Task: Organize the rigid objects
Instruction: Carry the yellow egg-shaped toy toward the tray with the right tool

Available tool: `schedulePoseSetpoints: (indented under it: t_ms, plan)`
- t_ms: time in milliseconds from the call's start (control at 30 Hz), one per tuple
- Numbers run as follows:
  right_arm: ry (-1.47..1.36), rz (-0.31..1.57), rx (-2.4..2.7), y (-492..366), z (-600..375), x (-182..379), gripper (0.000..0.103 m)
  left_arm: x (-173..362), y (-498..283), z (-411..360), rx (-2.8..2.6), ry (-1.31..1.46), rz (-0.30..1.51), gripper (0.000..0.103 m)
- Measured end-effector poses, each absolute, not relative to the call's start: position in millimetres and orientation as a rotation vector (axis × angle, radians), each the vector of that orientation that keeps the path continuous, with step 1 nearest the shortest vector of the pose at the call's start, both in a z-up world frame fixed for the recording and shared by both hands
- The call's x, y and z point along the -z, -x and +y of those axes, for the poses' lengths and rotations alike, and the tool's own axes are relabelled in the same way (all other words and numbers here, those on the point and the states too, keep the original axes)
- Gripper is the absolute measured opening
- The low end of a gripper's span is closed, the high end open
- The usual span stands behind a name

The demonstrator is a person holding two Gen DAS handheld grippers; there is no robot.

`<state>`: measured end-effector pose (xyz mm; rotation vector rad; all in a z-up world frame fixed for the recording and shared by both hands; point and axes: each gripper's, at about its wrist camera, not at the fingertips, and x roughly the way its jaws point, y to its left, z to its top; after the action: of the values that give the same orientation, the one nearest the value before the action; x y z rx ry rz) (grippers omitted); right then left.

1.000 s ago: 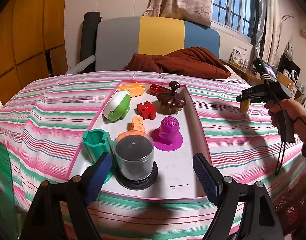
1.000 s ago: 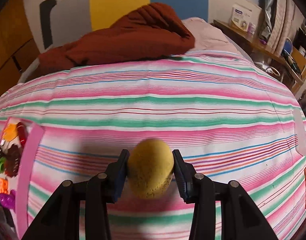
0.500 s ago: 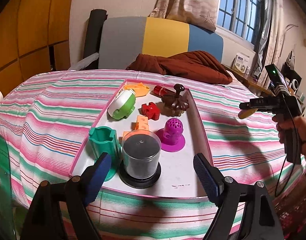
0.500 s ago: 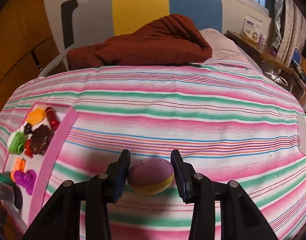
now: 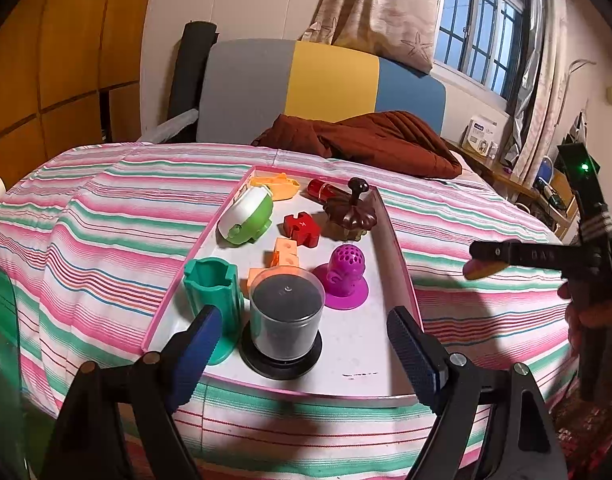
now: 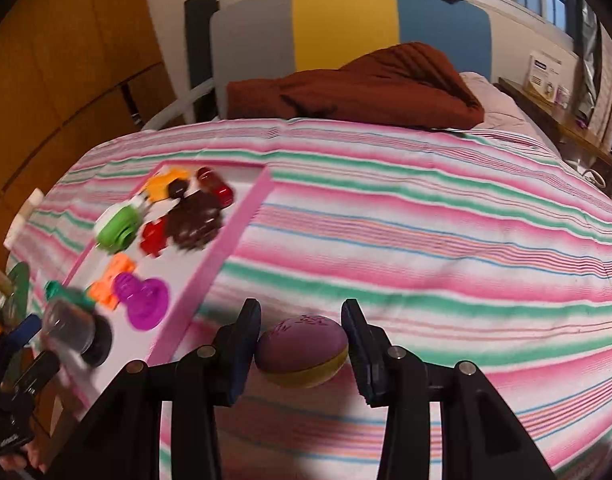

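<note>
Closer to the tray point(image 6: 241, 224) now, my right gripper point(image 6: 301, 346) clamps the egg-shaped toy point(image 6: 301, 350) across its middle; it looks light, hard, slippery; my left gripper point(image 5: 301, 354) gapes empty.

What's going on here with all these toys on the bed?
A person holds a grabbing tool in each hand. The right tool grips a purple-and-yellow egg-shaped toy above the striped bedspread, beside a pink-rimmed tray of small toys. The left tool hangs open at the tray's near end, holding nothing.

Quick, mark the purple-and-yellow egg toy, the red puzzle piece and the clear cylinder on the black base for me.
purple-and-yellow egg toy point(image 6: 301, 350): right wrist view, purple upper half.
red puzzle piece point(image 5: 301, 229): left wrist view, top face.
clear cylinder point(image 5: 286, 316): left wrist view, front wall.
</note>
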<state>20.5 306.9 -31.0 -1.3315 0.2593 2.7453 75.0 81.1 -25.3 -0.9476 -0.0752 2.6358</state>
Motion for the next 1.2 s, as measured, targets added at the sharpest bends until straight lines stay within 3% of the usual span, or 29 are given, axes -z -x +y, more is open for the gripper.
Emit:
schedulePoseSetpoints:
  t_ms: [467,1200]
  plan:
    - [1.347,0.264,-2.828,-39,256,16,0.042,23,-79,70,-2.645,0.924,-0.106,0.086]
    - [1.498,0.505,-2.933,-30,190,14,0.042,29,-85,34,-2.702,0.899,-0.151,0.087]
